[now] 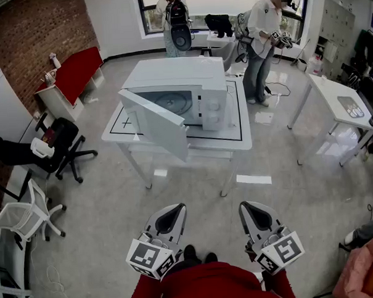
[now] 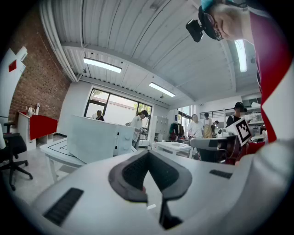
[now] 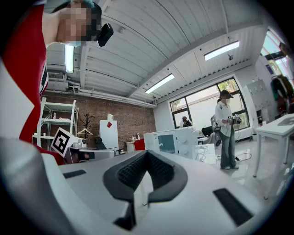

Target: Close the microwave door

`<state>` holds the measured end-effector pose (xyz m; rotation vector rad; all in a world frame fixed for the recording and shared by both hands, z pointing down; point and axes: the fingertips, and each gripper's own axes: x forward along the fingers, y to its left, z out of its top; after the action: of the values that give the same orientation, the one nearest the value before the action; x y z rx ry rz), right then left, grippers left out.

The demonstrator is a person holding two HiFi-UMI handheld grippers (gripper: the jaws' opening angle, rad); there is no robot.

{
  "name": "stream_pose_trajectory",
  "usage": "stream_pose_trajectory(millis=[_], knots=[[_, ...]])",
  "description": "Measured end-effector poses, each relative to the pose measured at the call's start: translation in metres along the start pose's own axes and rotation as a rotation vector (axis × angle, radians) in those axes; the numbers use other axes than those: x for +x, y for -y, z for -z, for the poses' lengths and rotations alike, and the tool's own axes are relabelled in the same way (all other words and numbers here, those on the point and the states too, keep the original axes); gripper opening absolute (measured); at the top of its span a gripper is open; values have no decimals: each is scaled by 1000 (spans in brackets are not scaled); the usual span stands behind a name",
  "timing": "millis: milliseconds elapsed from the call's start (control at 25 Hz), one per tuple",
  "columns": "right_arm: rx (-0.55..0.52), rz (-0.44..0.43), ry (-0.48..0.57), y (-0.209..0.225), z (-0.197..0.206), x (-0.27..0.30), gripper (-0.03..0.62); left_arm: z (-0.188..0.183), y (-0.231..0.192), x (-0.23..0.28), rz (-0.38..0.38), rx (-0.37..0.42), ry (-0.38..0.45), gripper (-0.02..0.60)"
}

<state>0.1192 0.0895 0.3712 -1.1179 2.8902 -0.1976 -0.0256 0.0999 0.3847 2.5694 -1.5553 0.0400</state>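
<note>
A white microwave (image 1: 190,83) stands on a white table (image 1: 235,140) in the middle of the room, several steps ahead of me. Its door (image 1: 154,125) swings open toward me on the left side, showing the turntable inside. Both grippers are held low and close to my body, far from the microwave. My left gripper (image 1: 171,215) is shut with nothing in it, and so is my right gripper (image 1: 254,213). The left gripper view shows the microwave (image 2: 98,137) beyond the shut jaws; the right gripper view shows the microwave (image 3: 172,141) too.
A black office chair (image 1: 66,147) and a white chair (image 1: 26,214) stand at the left. Another white table (image 1: 342,104) is at the right. Two people (image 1: 262,37) stand beyond the microwave table near the windows. Grey floor lies between me and the table.
</note>
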Motion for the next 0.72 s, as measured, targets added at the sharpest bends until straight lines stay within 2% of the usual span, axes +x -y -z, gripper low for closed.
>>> stream_pose_trajectory(millis=[400,720], knots=[[23,-10,-7,-4,3,0,12,4,0,-7,-20,-11,6,9],[13,-59,-27,-12,11,-4,14,13,3,-12,-37,-16,-15,9]])
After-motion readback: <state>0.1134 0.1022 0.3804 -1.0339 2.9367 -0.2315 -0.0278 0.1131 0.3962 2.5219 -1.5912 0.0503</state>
